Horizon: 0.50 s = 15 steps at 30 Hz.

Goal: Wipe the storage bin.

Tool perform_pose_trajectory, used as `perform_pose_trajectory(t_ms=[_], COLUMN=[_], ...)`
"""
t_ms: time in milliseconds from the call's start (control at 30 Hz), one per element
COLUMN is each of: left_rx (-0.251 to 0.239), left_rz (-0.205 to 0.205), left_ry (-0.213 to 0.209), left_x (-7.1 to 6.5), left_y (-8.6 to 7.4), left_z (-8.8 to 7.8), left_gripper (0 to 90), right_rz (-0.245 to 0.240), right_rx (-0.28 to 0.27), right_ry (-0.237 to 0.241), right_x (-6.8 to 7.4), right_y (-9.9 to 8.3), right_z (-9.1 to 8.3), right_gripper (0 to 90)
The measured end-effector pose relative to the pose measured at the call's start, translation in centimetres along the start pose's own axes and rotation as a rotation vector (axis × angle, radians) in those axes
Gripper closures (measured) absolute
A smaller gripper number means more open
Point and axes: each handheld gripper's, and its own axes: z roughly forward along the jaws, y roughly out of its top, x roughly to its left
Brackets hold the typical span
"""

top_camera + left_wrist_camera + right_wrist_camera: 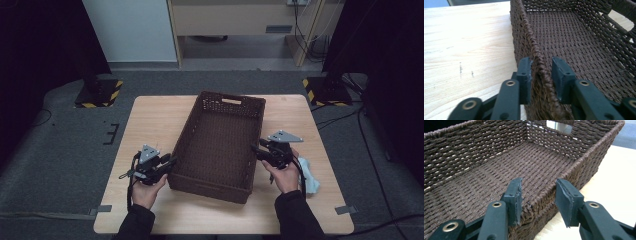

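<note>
Straddling the two long walls of a dark brown woven basket [218, 145], the person's two grippers meet it from opposite sides of a pale wooden table [150, 120]. The basket lies near the middle of the table, its long axis running away from the person, with a handle slot cut in its far end wall.

The left gripper [541, 75], seen in the high view [170, 162] at the basket's left wall near the front corner, has one jaw outside the wall and one inside. In the left gripper view the braided rim [537, 56] runs up between the two black pads; the outer pad sits against the weave, while a thin gap shows between the rim and the inner pad, so the jaws stand apart around the wall rather than pinching it.

The right gripper [537, 195], seen in the high view [256, 151] at the right wall, likewise straddles the rim. In its own view the inner pad rests close to the rim's inner edge and the outer pad stands clearly off the wall, above bare table; the jaws are apart and grip nothing.

A crumpled light blue cloth [311, 177] lies on the table just right of the person's right hand [286, 175]. The left hand [148, 187] holds its gripper low beside the basket.
</note>
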Motion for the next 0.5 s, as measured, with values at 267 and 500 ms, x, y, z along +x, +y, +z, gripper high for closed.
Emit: perform_pose_trajectory(t_ms=[267, 500], left_rx=[0.000, -0.009], left_rz=[0.007, -0.004], left_ry=[0.003, 0.046], left_x=[0.1, 1.2], left_y=[0.0, 0.4], left_z=[-0.4, 0.2], left_gripper=[73.2, 79.2], right_rz=[0.008, -0.053], right_rx=[0.024, 0.017], right_ry=[0.015, 0.017], right_x=[0.4, 1.2], right_y=[-0.2, 0.4], right_z=[-0.9, -2.0], right_gripper=[58.9, 53.3])
